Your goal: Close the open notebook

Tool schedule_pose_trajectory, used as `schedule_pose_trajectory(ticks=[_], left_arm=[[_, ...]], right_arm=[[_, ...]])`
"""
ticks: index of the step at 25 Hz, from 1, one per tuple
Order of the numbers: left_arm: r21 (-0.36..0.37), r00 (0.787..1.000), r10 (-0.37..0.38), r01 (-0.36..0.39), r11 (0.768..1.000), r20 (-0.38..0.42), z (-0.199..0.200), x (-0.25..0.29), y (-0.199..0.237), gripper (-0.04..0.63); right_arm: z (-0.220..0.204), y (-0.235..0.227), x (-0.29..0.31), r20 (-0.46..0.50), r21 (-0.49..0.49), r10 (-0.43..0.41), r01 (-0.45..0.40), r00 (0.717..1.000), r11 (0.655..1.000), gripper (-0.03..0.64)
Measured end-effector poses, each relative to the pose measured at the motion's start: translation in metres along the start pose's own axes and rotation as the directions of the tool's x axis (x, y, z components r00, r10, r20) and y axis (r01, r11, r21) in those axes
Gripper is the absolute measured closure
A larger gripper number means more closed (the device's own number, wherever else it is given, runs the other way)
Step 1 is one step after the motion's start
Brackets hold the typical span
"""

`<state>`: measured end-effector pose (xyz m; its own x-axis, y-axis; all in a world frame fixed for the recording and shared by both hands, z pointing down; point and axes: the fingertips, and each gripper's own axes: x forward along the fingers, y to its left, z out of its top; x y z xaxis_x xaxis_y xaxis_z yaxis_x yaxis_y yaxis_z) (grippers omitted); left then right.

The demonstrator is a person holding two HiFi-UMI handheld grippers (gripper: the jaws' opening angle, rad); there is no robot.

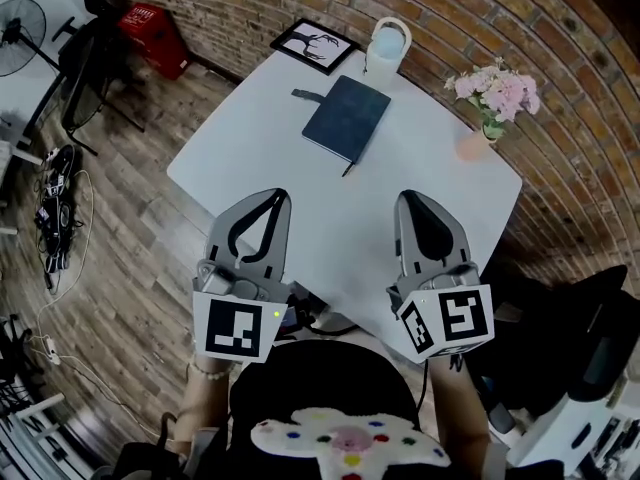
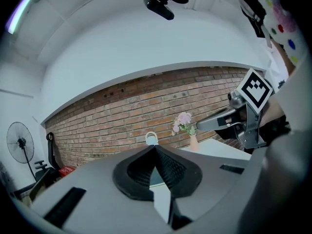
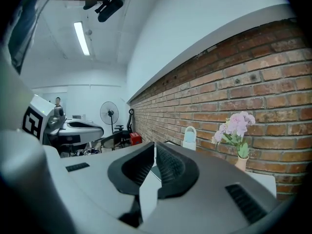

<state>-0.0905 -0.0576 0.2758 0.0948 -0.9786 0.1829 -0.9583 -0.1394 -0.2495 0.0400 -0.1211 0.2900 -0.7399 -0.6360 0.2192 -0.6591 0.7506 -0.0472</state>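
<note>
The notebook [image 1: 347, 118] is seen lying shut on the far half of the white table [image 1: 430, 183], brick wall [image 1: 480, 18] behind, wood floor [image 1: 140, 198] alongside. Left gripper [image 1: 277, 196] and right gripper [image 1: 408, 199] are clamped tight, nothing held.

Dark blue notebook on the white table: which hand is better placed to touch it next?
Right, marginally. The dark blue notebook already lies closed. The right gripper and left gripper are shut and empty near the body, the right's tip slightly nearer it.
</note>
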Motion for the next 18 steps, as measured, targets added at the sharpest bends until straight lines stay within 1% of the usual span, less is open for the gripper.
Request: schedule_pose_trajectory(ticks=[10, 18], left_arm=[[-0.038, 0.999, 0.042, -0.042, 0.998, 0.0, 0.001, -0.013, -0.001, 0.578], [-0.038, 0.999, 0.054, -0.054, 0.998, 0.0, 0.001, -0.017, 0.0, 0.578]], right_arm=[[0.0, 0.011, -0.014, 0.004, -0.016, 0.028, -0.028, 1.0, 0.999, 0.576], [-0.001, 0.015, -0.018, 0.002, -0.017, 0.036, -0.035, 0.999, 0.999, 0.578]])
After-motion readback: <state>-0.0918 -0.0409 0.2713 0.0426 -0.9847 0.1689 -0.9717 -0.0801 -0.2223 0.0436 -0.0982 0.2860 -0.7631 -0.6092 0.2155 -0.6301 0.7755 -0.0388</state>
